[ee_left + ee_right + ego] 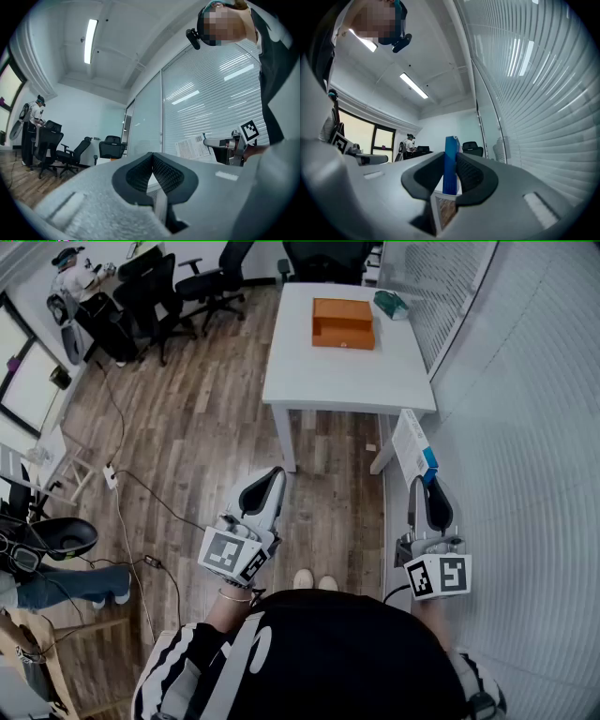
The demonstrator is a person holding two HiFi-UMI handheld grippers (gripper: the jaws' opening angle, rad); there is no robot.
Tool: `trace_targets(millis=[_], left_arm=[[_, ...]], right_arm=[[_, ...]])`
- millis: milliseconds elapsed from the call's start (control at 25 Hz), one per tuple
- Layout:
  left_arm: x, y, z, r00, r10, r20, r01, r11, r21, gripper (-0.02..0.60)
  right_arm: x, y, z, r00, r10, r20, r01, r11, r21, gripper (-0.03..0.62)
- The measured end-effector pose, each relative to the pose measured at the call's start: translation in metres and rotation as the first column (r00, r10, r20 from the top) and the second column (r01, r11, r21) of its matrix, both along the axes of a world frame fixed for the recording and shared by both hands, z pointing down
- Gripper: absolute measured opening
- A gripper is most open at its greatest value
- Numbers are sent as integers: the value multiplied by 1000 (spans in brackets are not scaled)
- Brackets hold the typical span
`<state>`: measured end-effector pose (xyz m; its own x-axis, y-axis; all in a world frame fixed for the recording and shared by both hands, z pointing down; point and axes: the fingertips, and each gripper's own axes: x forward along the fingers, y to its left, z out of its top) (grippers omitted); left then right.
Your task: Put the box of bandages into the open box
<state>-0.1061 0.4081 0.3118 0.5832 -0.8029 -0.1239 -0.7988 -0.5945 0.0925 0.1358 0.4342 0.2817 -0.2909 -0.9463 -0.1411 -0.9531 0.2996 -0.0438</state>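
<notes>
My right gripper (424, 486) is shut on the box of bandages (413, 446), a flat white and blue carton held on edge in the air near the white table's near right corner. In the right gripper view the blue box of bandages (450, 164) stands upright between the two pads. The open box (343, 322), orange cardboard, sits on the white table (347, 376) toward its far side, well ahead of both grippers. My left gripper (272, 479) is shut with nothing in it, held over the wooden floor left of the table; its jaws meet in the left gripper view (152, 169).
A teal object (391, 304) lies at the table's far right. Office chairs (211, 282) stand beyond the table's left. A person (75, 282) stands at the far left. A frosted glass wall (525, 427) runs along the right. Cables (131, 493) cross the floor.
</notes>
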Motion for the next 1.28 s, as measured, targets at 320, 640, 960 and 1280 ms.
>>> trace_targets(millis=[320, 640, 960, 1280], left_arm=[[-5, 1, -5, 1000, -4, -4, 4, 1000, 7, 2], [-12, 7, -8, 1000, -11, -4, 11, 1000, 3, 2], [-29, 7, -1, 1000, 0, -6, 0, 1000, -5, 2], [-38, 4, 6, 999, 47, 2, -47, 999, -8, 2]], right_arm=[[-4, 1, -4, 1000, 1, 0, -1, 1000, 2, 78], [-12, 5, -7, 1000, -9, -21, 9, 1000, 8, 78], [-21, 8, -8, 1000, 15, -8, -15, 1000, 20, 80], [-29, 13, 0, 999, 54, -5, -54, 998, 21, 80]])
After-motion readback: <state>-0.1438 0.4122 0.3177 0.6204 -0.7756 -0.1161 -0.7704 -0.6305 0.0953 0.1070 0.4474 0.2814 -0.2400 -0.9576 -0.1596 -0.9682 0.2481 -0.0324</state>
